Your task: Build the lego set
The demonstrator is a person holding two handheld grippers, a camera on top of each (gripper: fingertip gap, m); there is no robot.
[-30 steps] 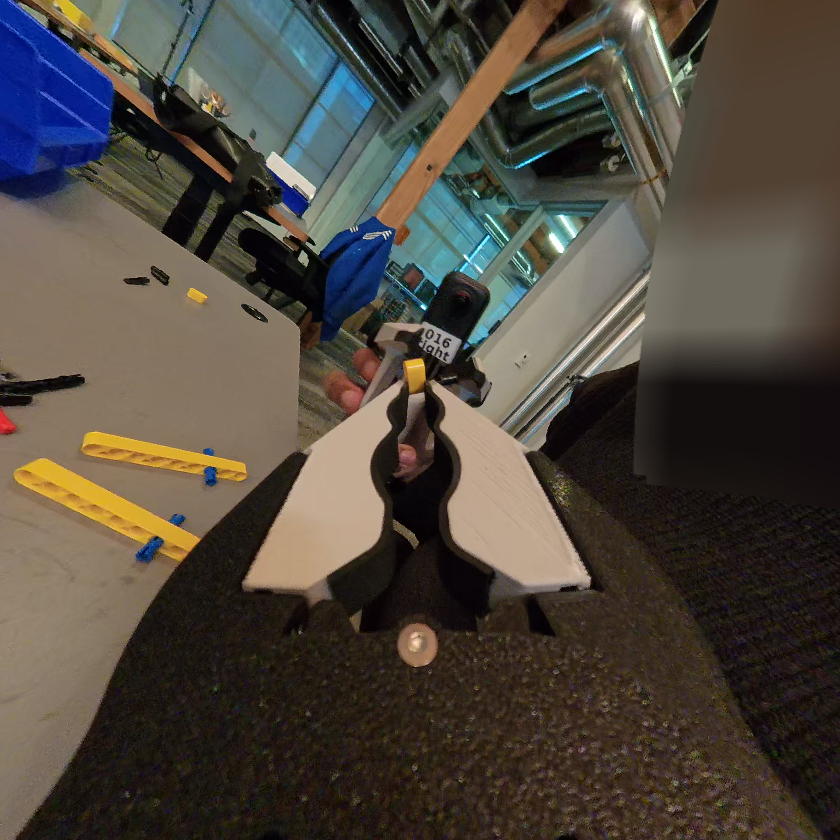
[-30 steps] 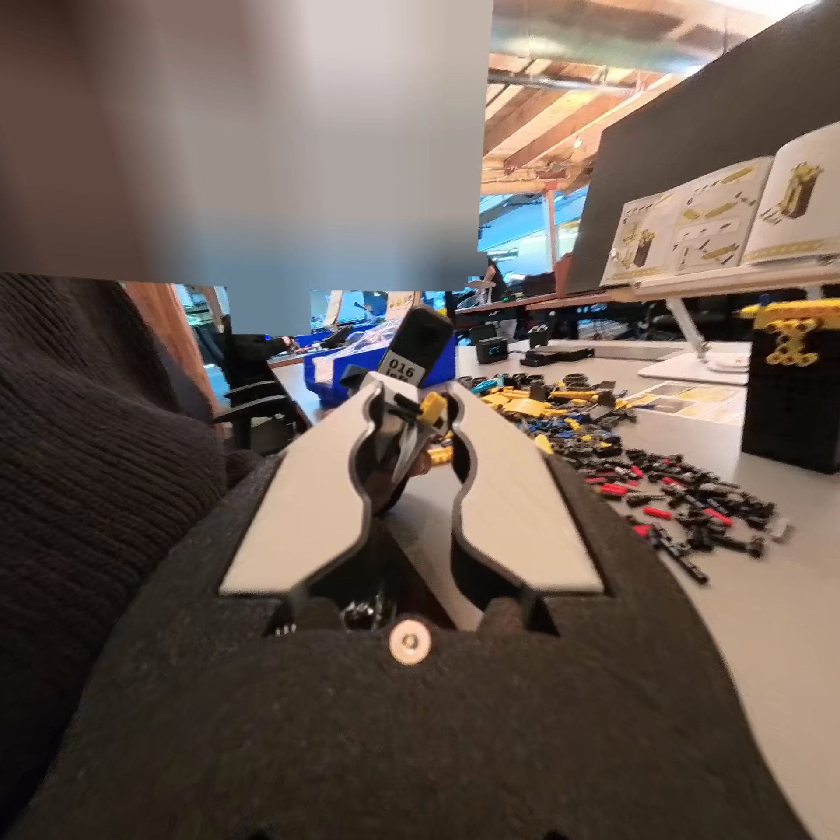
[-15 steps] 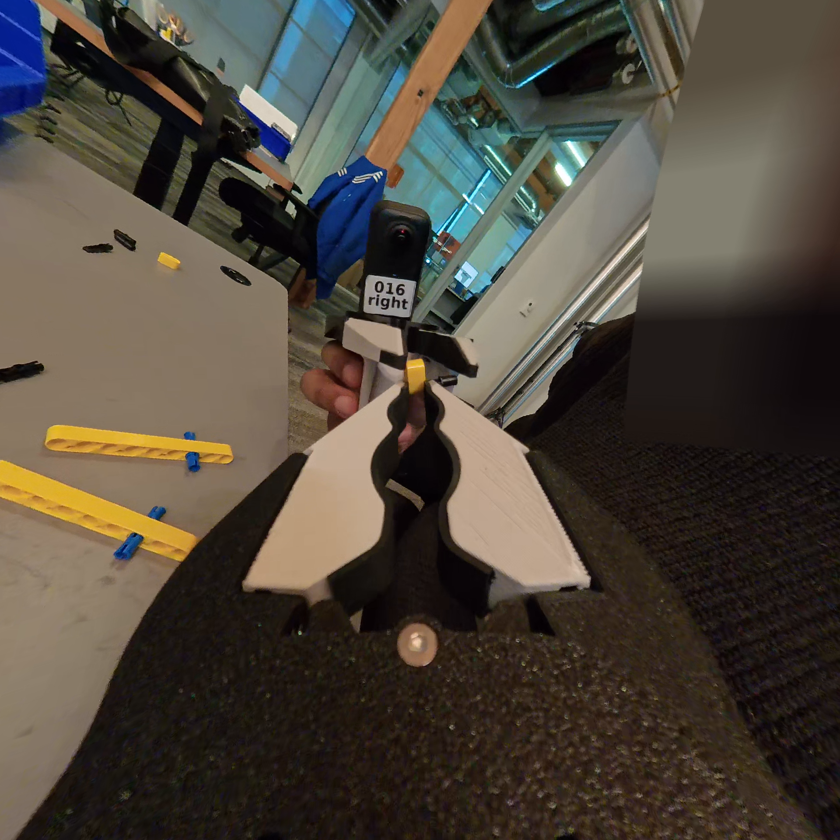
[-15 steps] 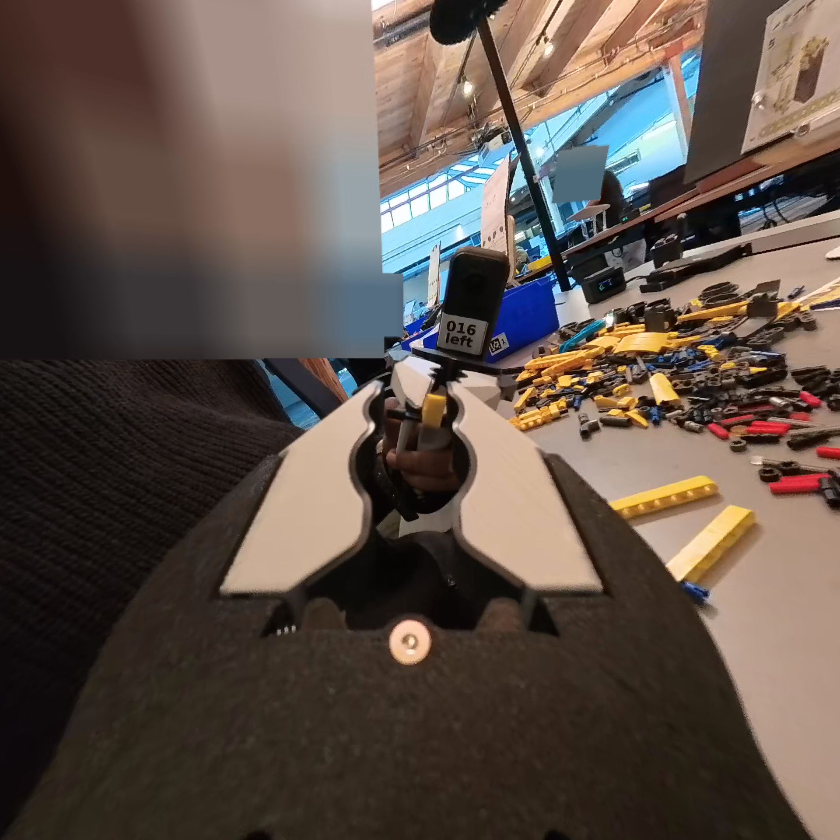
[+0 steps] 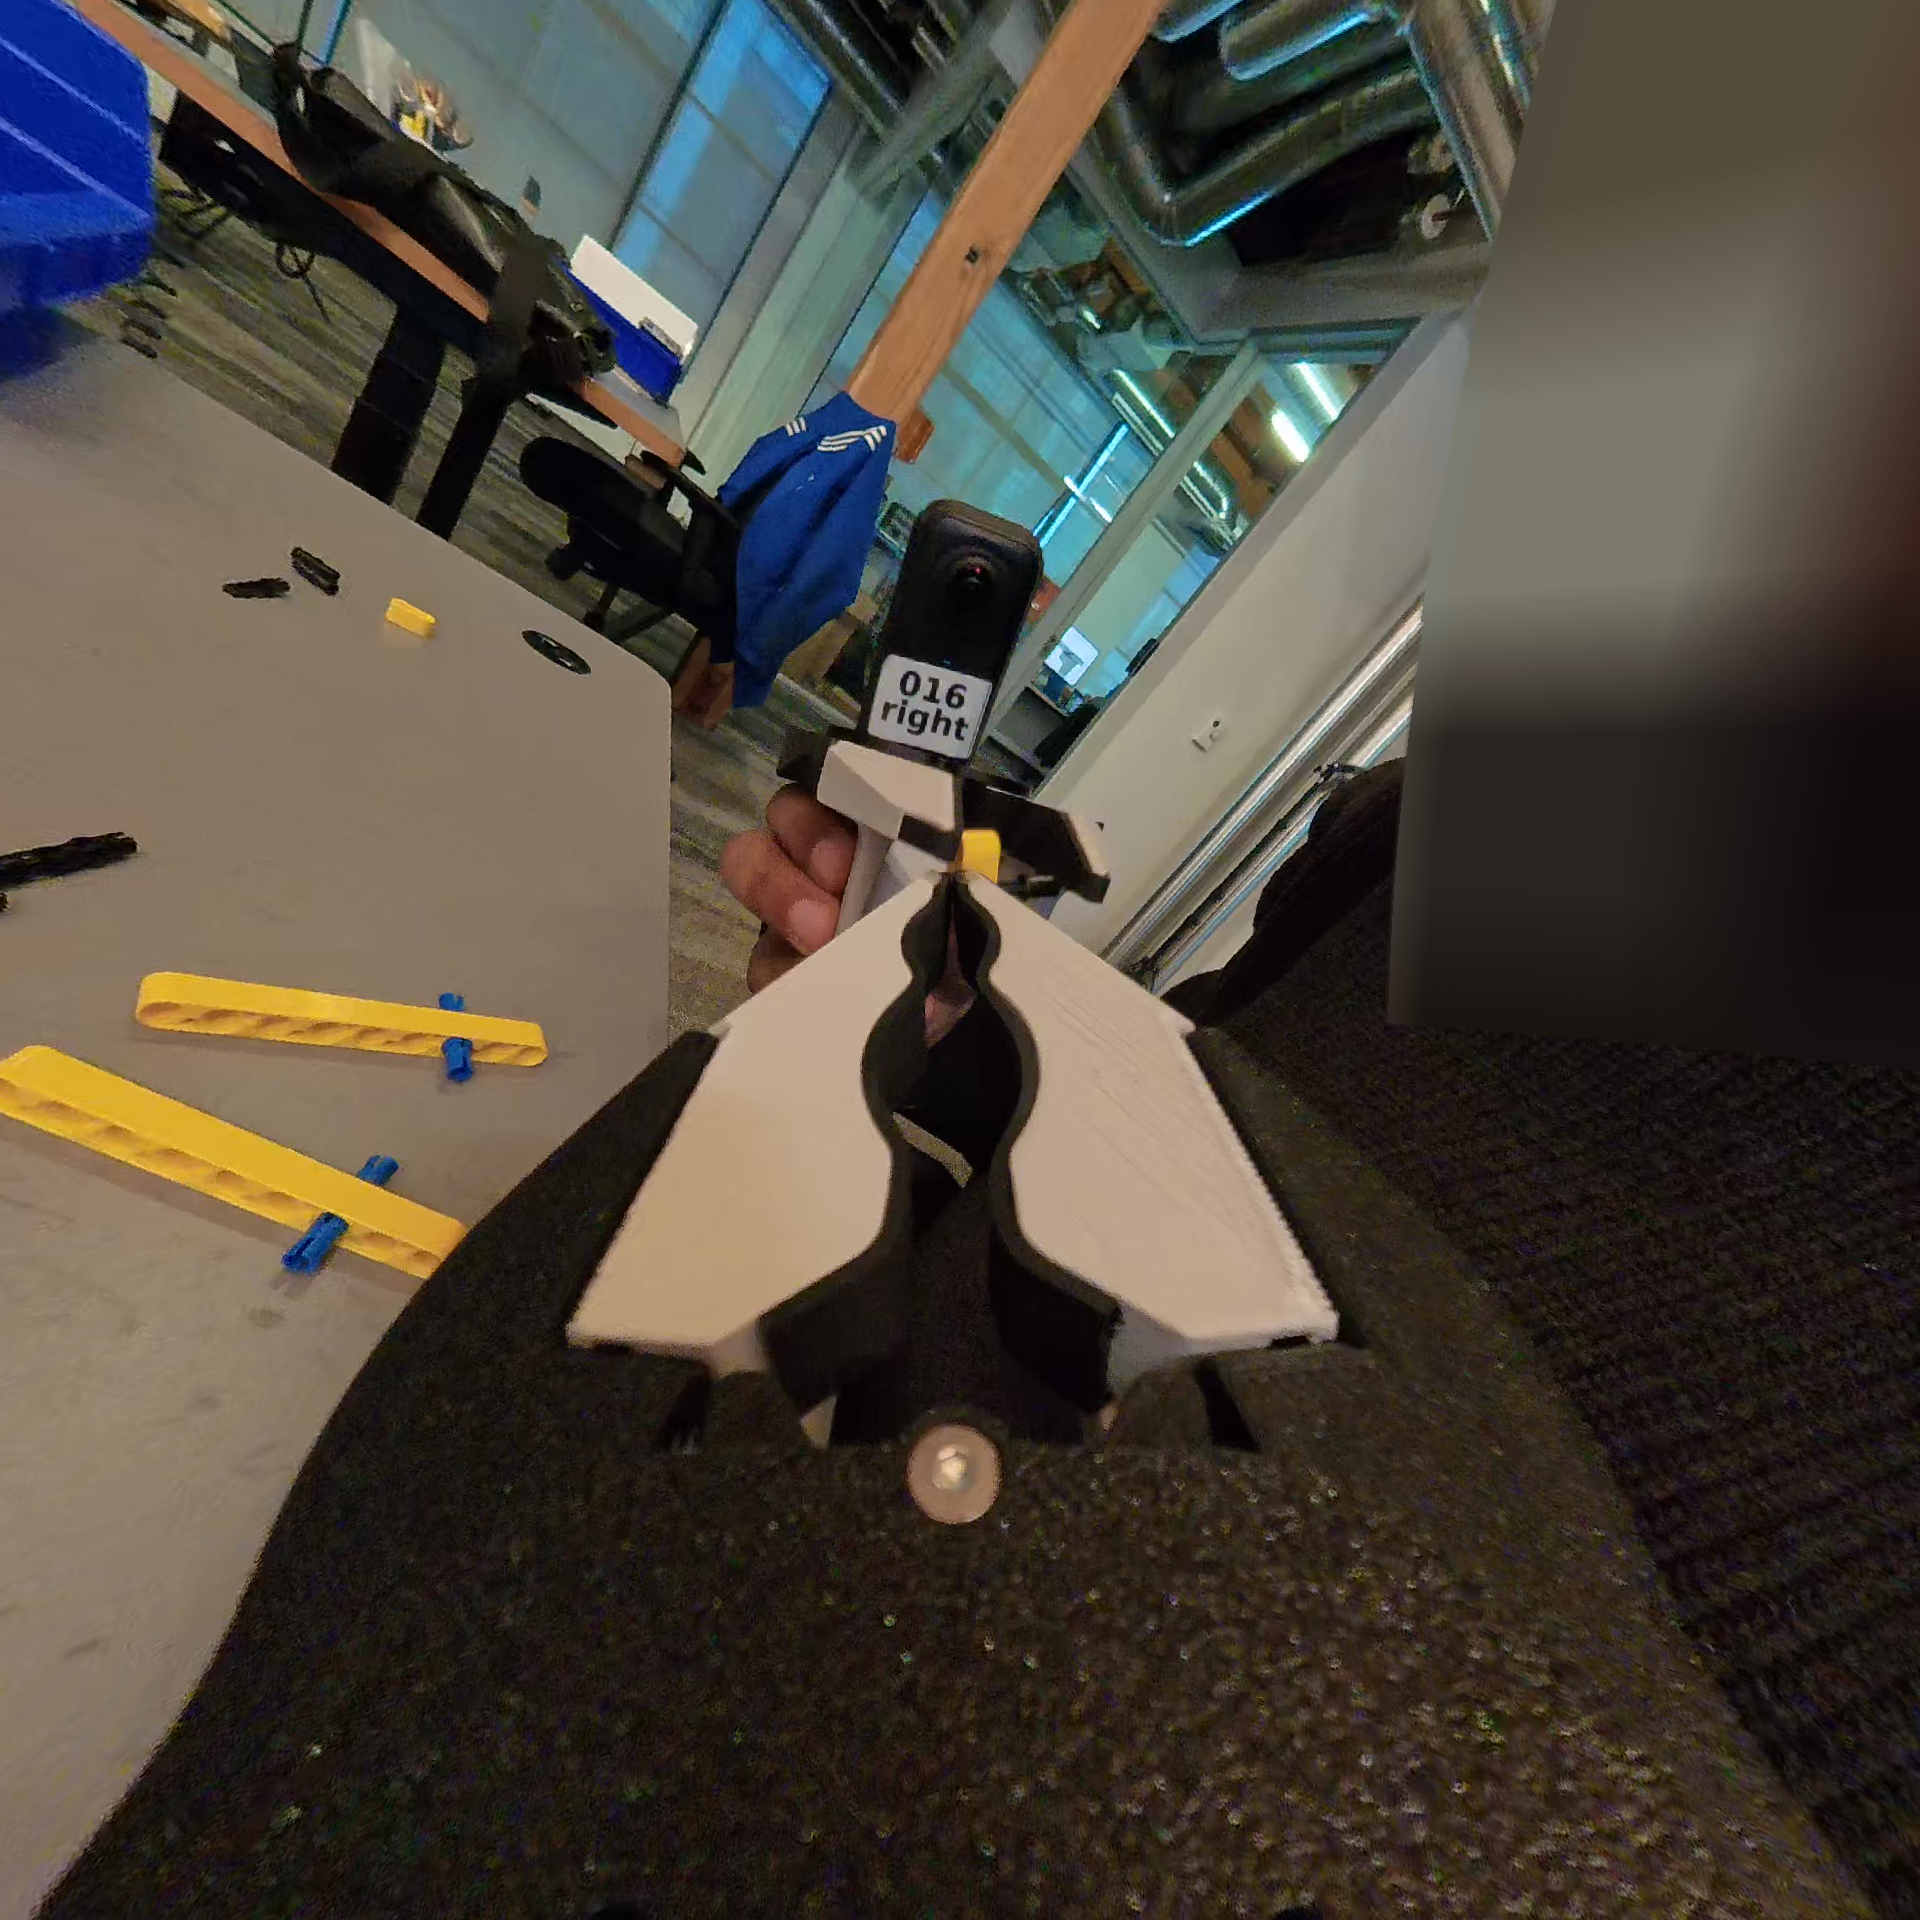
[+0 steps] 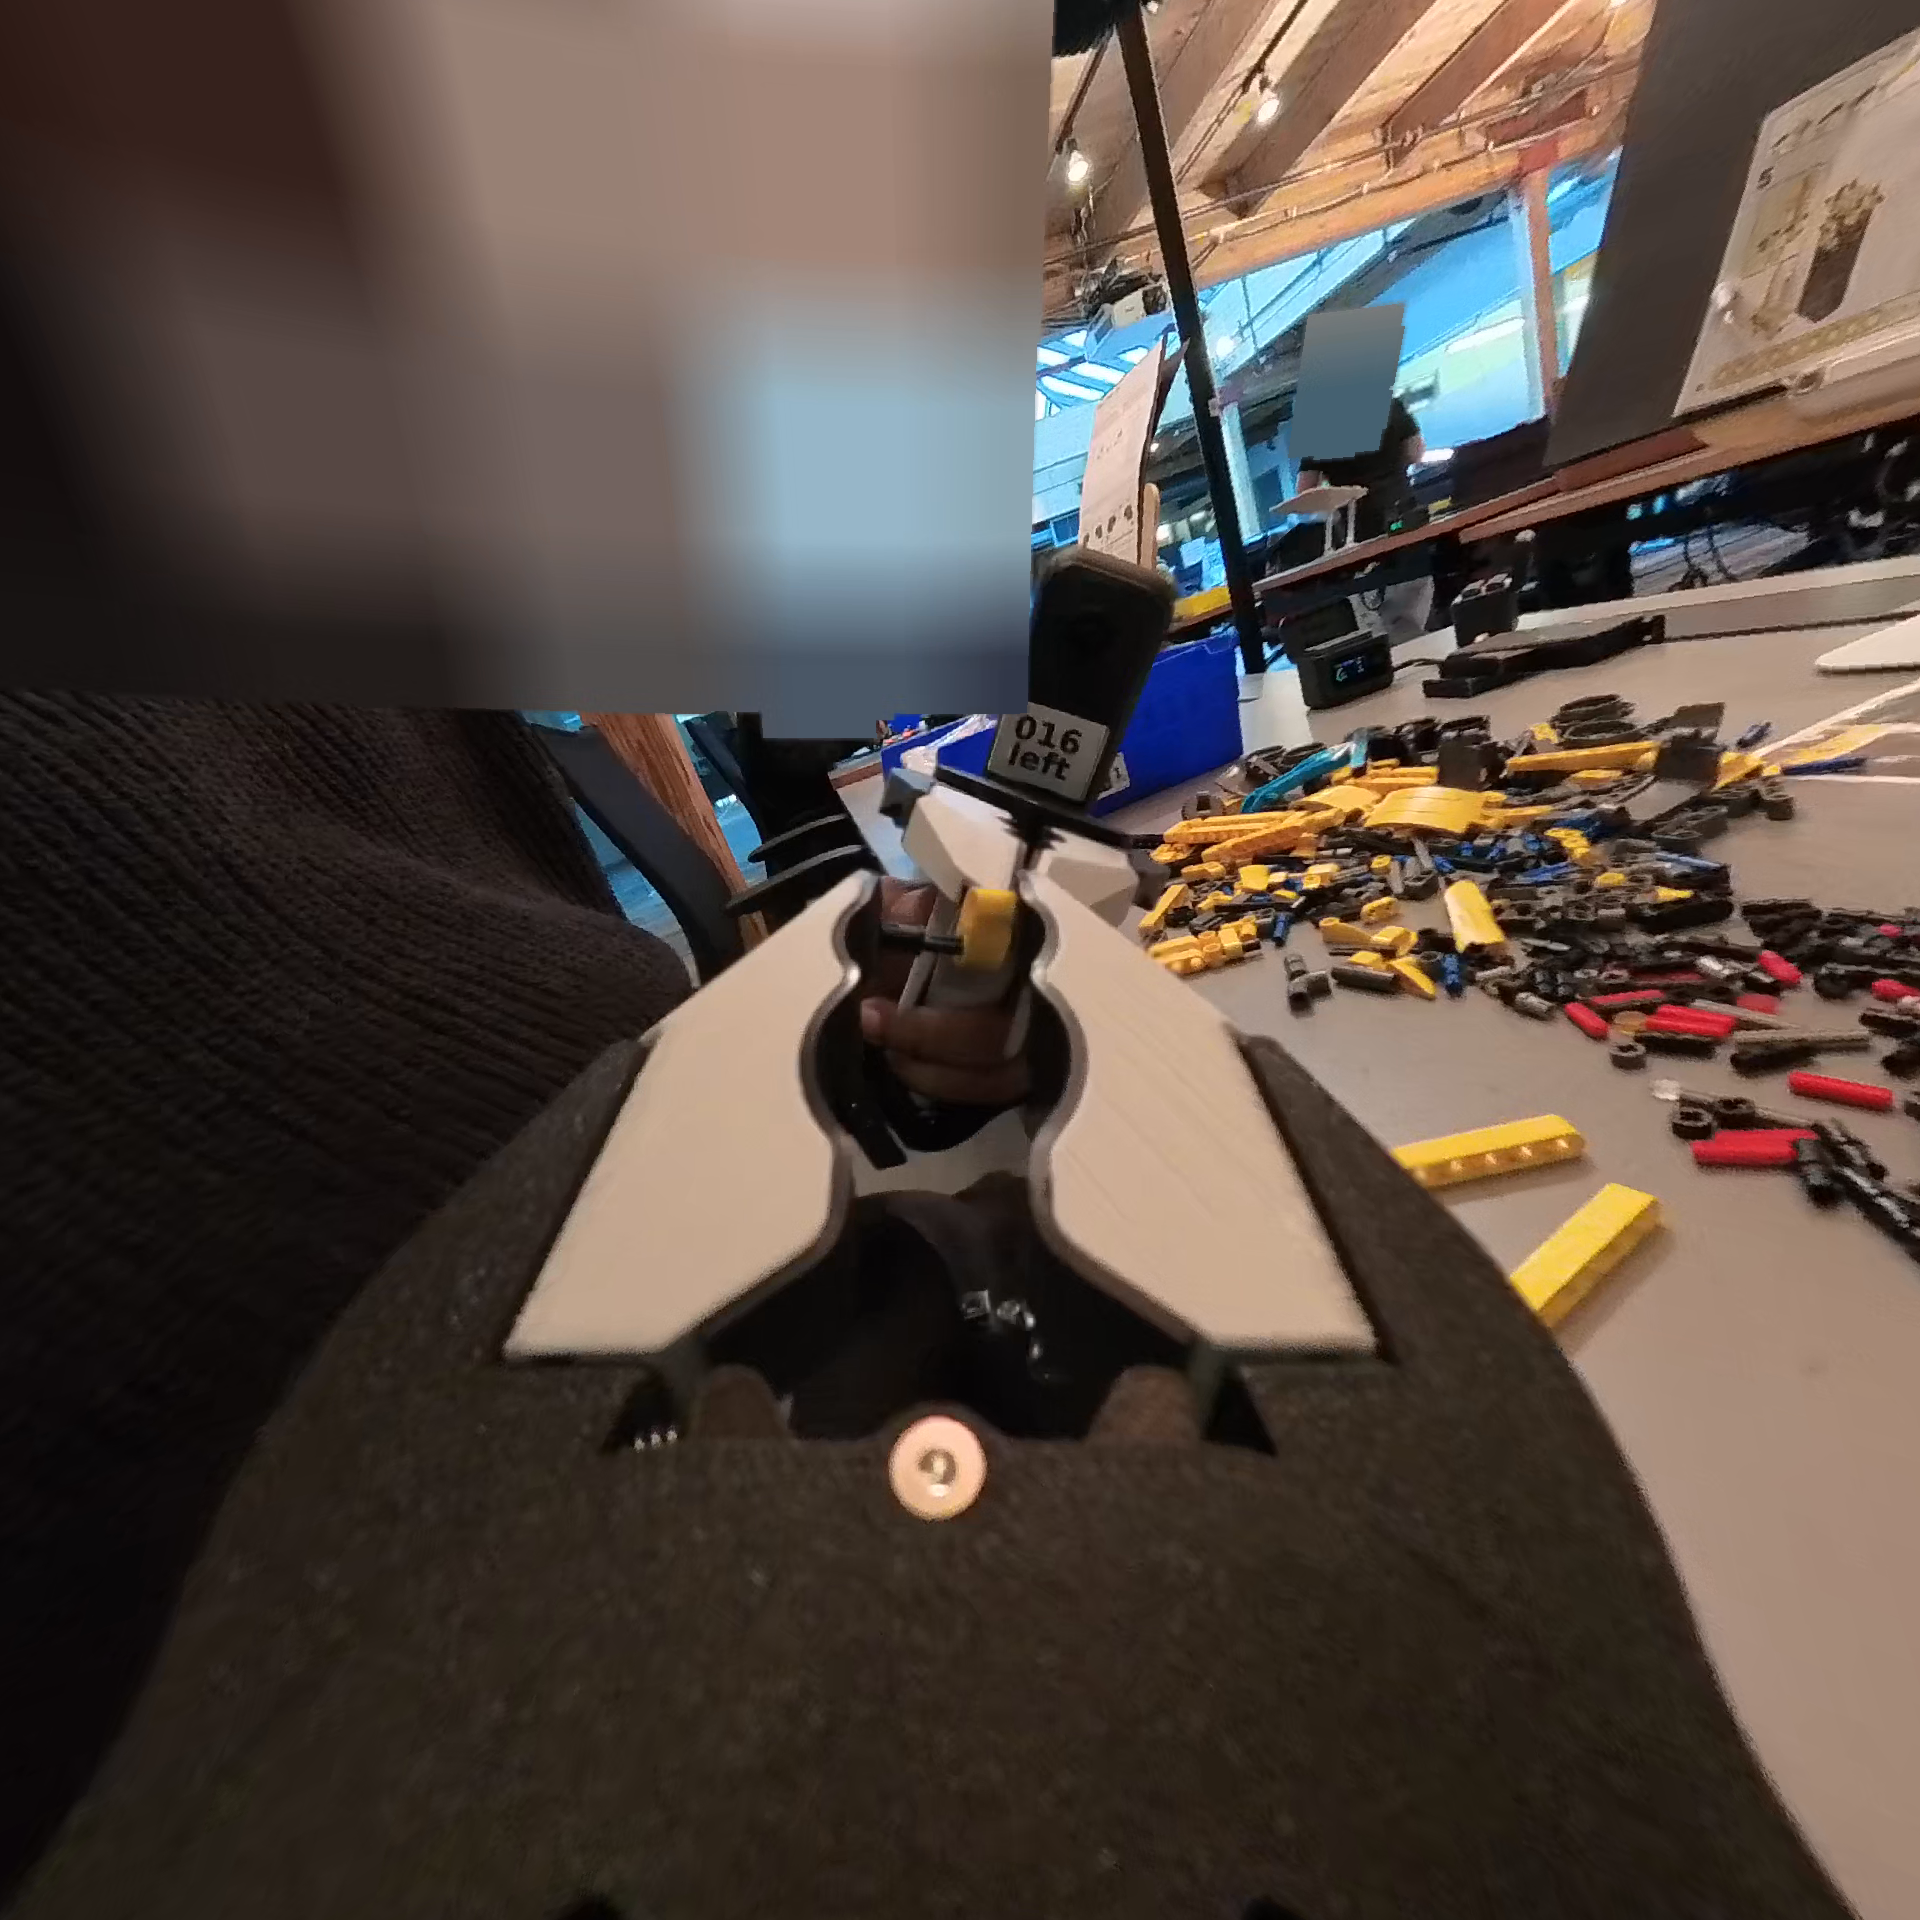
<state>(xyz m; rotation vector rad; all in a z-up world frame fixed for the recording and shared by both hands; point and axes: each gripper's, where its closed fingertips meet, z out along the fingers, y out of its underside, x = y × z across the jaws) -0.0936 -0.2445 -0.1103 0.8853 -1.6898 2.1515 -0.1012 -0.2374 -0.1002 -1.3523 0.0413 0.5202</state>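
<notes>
My left gripper (image 5: 958, 883) is shut on a small yellow piece (image 5: 977, 850) held at its fingertips, in the air off the table's edge. The right gripper (image 5: 971, 831) faces it head-on, held by a hand (image 5: 800, 883). In the right wrist view my right gripper (image 6: 956, 904) is open, its jaws standing on either side of the yellow piece (image 6: 985, 928). A thin black pin (image 6: 920, 940) sticks out sideways from that piece toward my right gripper's left finger. The left gripper (image 6: 1013, 914) points back at me behind the piece.
Two long yellow beams (image 5: 343, 1023) (image 5: 229, 1158) with blue pins lie on the grey table (image 5: 312, 790). A heap of yellow, black, blue and red parts (image 6: 1455, 862) covers the table to the right. There are also a blue bin (image 6: 1195, 707), an open booklet (image 6: 1818, 208) and a dark sweater (image 6: 260, 987). My left and right fingertips are right by each other.
Both grippers have turned and shifted together, so the backgrounds changed. They still face each other, and the left gripper stays shut on the yellow piece between the right gripper's jaws.
</notes>
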